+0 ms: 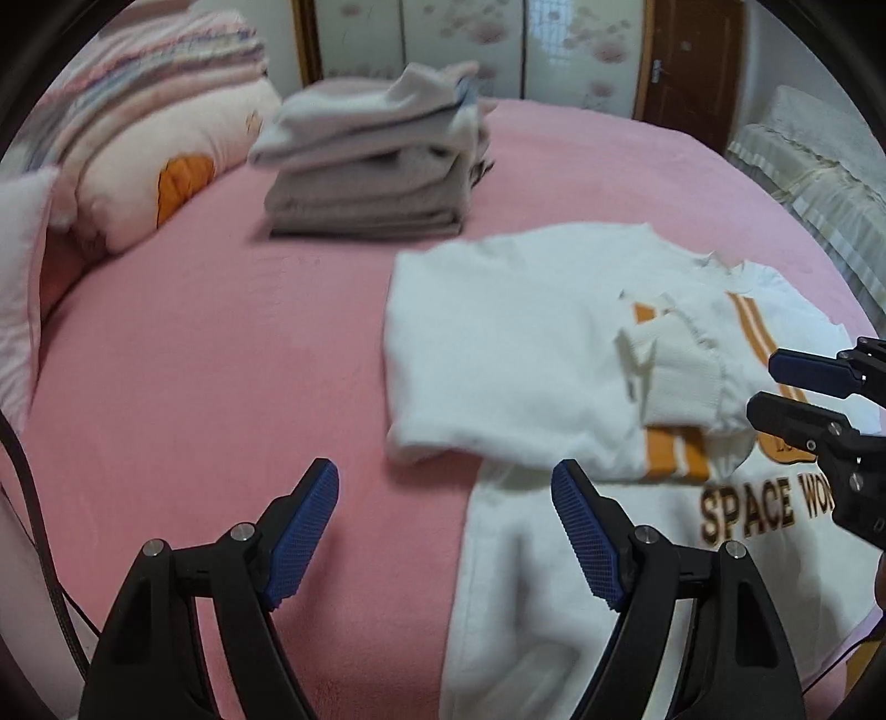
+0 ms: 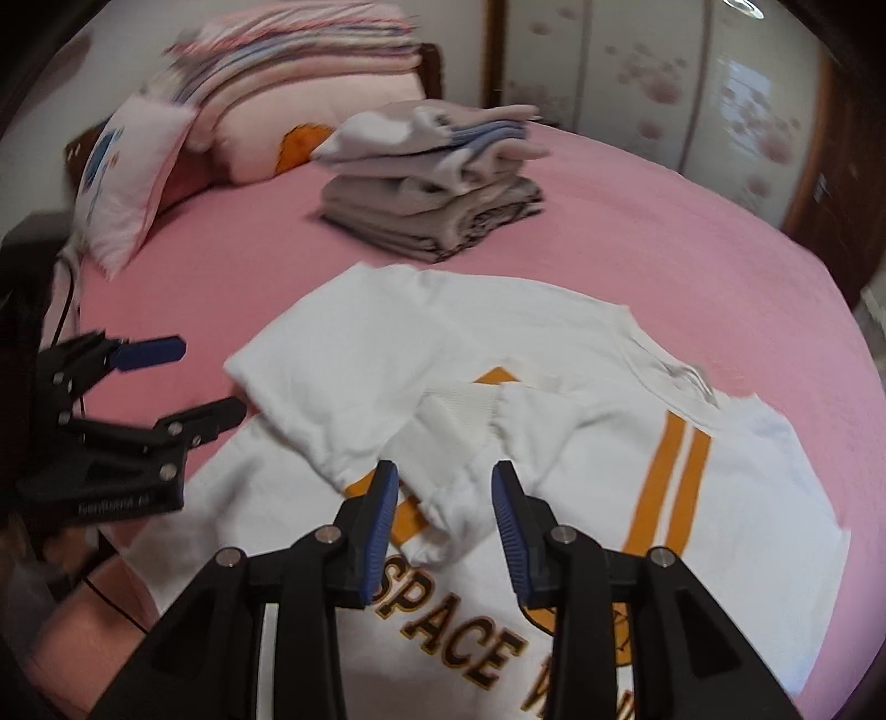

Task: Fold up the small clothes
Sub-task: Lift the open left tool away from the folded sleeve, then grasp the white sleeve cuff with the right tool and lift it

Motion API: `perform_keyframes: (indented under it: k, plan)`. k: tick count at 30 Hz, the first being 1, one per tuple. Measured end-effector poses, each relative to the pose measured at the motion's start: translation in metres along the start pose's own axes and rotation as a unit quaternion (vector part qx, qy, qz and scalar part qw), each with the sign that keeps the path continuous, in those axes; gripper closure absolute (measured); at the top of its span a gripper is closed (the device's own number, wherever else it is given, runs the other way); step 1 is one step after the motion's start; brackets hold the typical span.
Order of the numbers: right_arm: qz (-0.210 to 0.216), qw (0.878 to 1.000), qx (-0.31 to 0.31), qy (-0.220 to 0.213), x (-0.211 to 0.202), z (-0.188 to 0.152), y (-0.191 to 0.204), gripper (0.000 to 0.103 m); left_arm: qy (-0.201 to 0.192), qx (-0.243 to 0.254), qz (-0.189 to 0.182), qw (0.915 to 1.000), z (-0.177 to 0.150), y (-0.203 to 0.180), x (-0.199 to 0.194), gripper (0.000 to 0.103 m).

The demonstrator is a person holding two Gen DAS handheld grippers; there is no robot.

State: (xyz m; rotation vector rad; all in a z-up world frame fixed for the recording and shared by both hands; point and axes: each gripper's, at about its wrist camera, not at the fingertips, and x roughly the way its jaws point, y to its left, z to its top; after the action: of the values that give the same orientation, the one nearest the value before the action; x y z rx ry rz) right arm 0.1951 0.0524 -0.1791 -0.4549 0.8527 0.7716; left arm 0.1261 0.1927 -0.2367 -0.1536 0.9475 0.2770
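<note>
A white long-sleeved sweatshirt with orange stripes and dark "SPACE" lettering (image 1: 554, 343) (image 2: 637, 443) lies flat on a bed covered by a pink blanket (image 1: 221, 332) (image 2: 637, 232). Both sleeves are folded inward across the chest, their ribbed cuffs meeting near the middle. In the right wrist view the garment's long axis runs from near the camera up and away to the right, the neckline at the far end and the lettering at the near end.

The left gripper (image 1: 446, 526) (image 2: 205, 382) hovers over the garment's near left edge, jaws spread wide with nothing between them; its left blue pad sits over pink blanket, its right pad over white cloth. The folded left sleeve lies ahead and to the right of these jaws.

The right gripper (image 2: 444, 526) (image 1: 767, 387) hangs just above the chest, jaws parted and holding nothing. The folded cuffs sit directly ahead, between and just beyond the blue pads, and the lettering passes beneath them.

Well beyond both grippers, a stack of folded grey and white clothes (image 1: 376, 160) (image 2: 437, 183) rests on the bed. To its left are a pale pink pillow with an orange patch (image 1: 160, 166) (image 2: 266, 138) and a striped folded quilt (image 1: 177, 55) (image 2: 299, 44). Floral-patterned wardrobe doors (image 1: 470, 39) (image 2: 692, 88) stand behind the bed.
</note>
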Motion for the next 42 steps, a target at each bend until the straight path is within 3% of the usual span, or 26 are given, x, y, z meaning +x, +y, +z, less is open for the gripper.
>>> perform_keyframes:
  k: [5,10,13,14,15,20,23,26,31,37,42]
  plan:
    - [-0.039,0.993,-0.107,0.025,0.027,0.000,0.031,0.068,0.018,-0.038,-0.013,0.9990,-0.014,0.022,0.014,0.025]
    - [-0.114,0.973,-0.192,0.060,0.066,-0.001,0.056,0.068,0.027,-0.075,-0.034,0.9963,-0.017,0.041,0.023,0.025]
    - [-0.146,0.963,-0.217,0.068,0.082,-0.001,0.062,0.069,0.029,-0.090,-0.046,0.9944,-0.017,0.051,0.026,0.025]
    - [-0.144,0.964,-0.212,0.066,0.082,0.001,0.061,0.075,0.028,-0.093,-0.049,0.9941,-0.016,0.053,0.025,0.025]
    - [-0.141,0.968,-0.200,0.064,0.080,0.004,0.058,0.092,0.028,-0.094,-0.051,0.9939,-0.015,0.053,0.024,0.025]
    - [-0.088,0.994,-0.048,0.048,0.051,0.038,0.010,0.095,0.024,-0.089,-0.067,0.9934,-0.007,0.046,0.024,0.025]
    - [-0.044,0.997,0.055,0.016,0.022,0.055,-0.031,0.096,0.017,-0.079,-0.073,0.9941,0.001,0.035,0.026,0.025]
    - [-0.019,0.991,0.133,-0.027,-0.012,0.067,-0.070,0.096,0.012,-0.077,-0.084,0.9934,0.007,0.026,0.031,0.025]
    - [-0.008,0.973,0.211,-0.092,-0.048,0.079,-0.117,0.096,0.021,-0.094,-0.100,0.9903,0.013,0.019,0.043,0.025]
    - [-0.026,0.955,0.255,-0.150,-0.075,0.089,-0.157,0.096,0.022,-0.092,-0.090,0.9915,0.020,0.008,0.047,0.025]
    - [-0.041,0.946,0.267,-0.177,-0.092,0.084,-0.176,0.096,0.022,-0.110,-0.086,0.9899,0.030,0.003,0.053,0.025]
